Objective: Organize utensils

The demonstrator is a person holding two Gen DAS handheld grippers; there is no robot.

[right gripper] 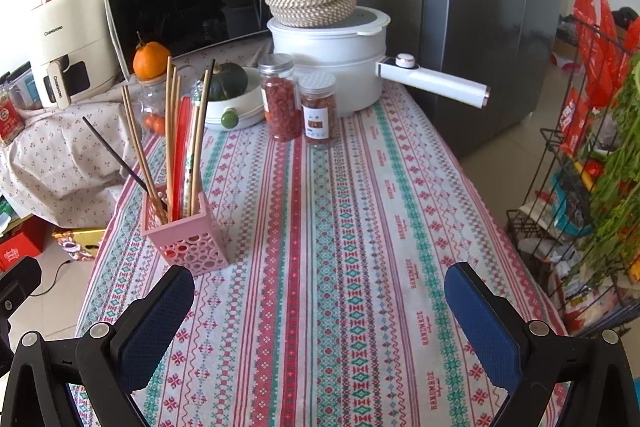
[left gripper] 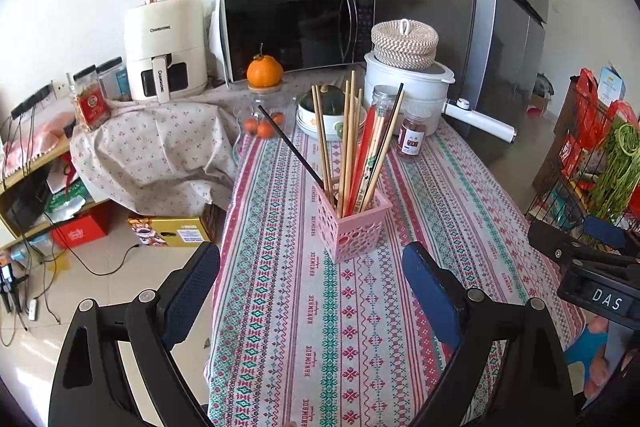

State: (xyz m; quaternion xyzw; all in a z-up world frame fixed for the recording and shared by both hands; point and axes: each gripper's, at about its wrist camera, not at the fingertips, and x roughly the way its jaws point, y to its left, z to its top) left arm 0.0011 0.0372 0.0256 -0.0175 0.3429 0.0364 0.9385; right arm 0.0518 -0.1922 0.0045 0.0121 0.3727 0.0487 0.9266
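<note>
A pink perforated holder [left gripper: 352, 227] stands on the patterned tablecloth [left gripper: 420, 195] and holds several wooden, red and black chopsticks [left gripper: 352, 147]. My left gripper [left gripper: 312, 267] is open and empty, just short of the holder. In the right wrist view the holder [right gripper: 186, 239] with the chopsticks [right gripper: 176, 139] stands at the left. My right gripper [right gripper: 320, 291] is open and empty over the cloth [right gripper: 360, 207], to the right of the holder. The right gripper's body shows at the right edge of the left wrist view [left gripper: 592, 263].
At the table's far end stand a white electric pot [right gripper: 332, 67] with a woven basket on top, two spice jars [right gripper: 280, 99], a bowl with a green squash [right gripper: 228, 95], an orange [left gripper: 264, 71], a microwave [left gripper: 296, 27] and an air fryer [left gripper: 164, 47]. A wire rack [right gripper: 592, 155] stands right; the fridge [right gripper: 480, 7] behind.
</note>
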